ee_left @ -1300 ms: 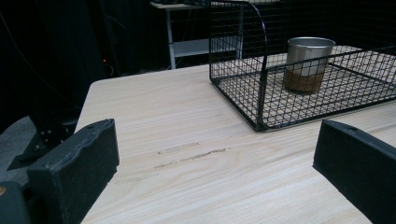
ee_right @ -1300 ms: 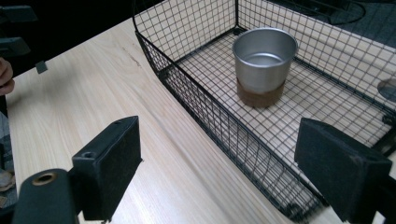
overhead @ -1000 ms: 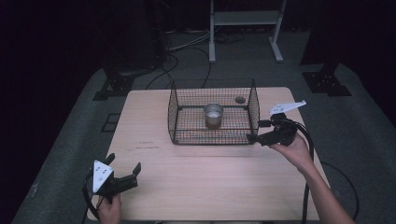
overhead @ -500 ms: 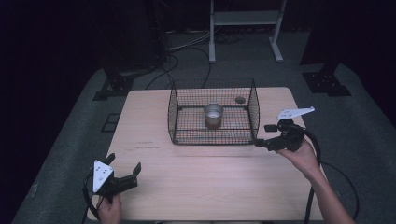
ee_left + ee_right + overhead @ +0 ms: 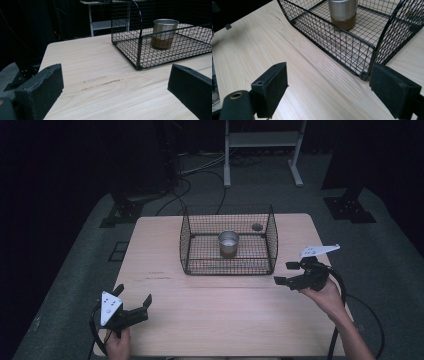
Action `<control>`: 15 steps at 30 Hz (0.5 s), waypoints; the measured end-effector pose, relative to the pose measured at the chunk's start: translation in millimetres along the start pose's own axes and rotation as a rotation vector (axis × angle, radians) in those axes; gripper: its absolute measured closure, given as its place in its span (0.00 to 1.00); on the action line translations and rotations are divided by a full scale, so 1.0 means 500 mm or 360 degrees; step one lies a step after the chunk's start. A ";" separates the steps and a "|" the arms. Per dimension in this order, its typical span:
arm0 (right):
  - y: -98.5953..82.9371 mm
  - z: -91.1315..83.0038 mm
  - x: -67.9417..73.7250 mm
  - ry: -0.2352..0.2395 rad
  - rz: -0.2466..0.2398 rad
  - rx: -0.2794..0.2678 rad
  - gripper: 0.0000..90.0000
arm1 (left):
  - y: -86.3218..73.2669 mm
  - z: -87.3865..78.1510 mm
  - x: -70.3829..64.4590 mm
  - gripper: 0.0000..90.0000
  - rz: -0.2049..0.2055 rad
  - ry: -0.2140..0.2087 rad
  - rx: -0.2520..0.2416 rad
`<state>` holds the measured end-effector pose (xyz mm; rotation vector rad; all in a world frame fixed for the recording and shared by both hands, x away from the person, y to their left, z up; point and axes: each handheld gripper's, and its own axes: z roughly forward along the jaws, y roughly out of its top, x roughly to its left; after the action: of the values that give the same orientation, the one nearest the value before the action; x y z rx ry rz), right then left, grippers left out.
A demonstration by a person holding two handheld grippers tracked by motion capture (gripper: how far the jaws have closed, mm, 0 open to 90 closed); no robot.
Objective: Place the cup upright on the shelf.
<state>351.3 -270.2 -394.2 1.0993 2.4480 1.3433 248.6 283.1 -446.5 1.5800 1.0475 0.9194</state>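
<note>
A black wire basket [image 5: 228, 268] [image 5: 140, 47] [image 5: 337, 45] stands on the far middle of the wooden table [image 5: 220, 310]. Inside it a steel cup [image 5: 229, 243] [image 5: 164, 33] [image 5: 343, 12] with a brown band at its base stands upright. My right gripper [image 5: 287, 274] [image 5: 327, 92] hovers open just right of the basket's near right corner, jaws wide apart with nothing between them. My left gripper [image 5: 134, 301] [image 5: 115, 92] is open near the table's front left corner, pointing toward the basket, empty.
A small round dark object [image 5: 257, 226] lies on the table behind the basket's far right side. A white metal stand [image 5: 262, 150] and cables [image 5: 200, 167] are on the floor beyond the table. Bare wood lies between the two grippers.
My right gripper has drawn back from the basket's right side, toward the right and nearer the front edge. The left gripper has stayed still.
</note>
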 end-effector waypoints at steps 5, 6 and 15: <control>-0.017 0.001 0.000 -0.0011 0.0013 0.0006 0.16 | 0.000 0.000 -0.001 0.00 0.0004 0.0000 0.0001; -0.021 0.000 0.001 -0.0021 0.0009 0.0006 0.16 | 0.000 0.000 -0.001 0.00 0.0008 0.0000 0.0002; -0.041 -0.006 0.000 -0.0038 0.0021 -0.0010 0.16 | 0.000 0.001 -0.002 0.00 0.0014 -0.0003 0.0007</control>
<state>339.3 -279.0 -408.6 1.1257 2.4219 1.3328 248.6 281.8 -446.8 1.5896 1.0426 0.9217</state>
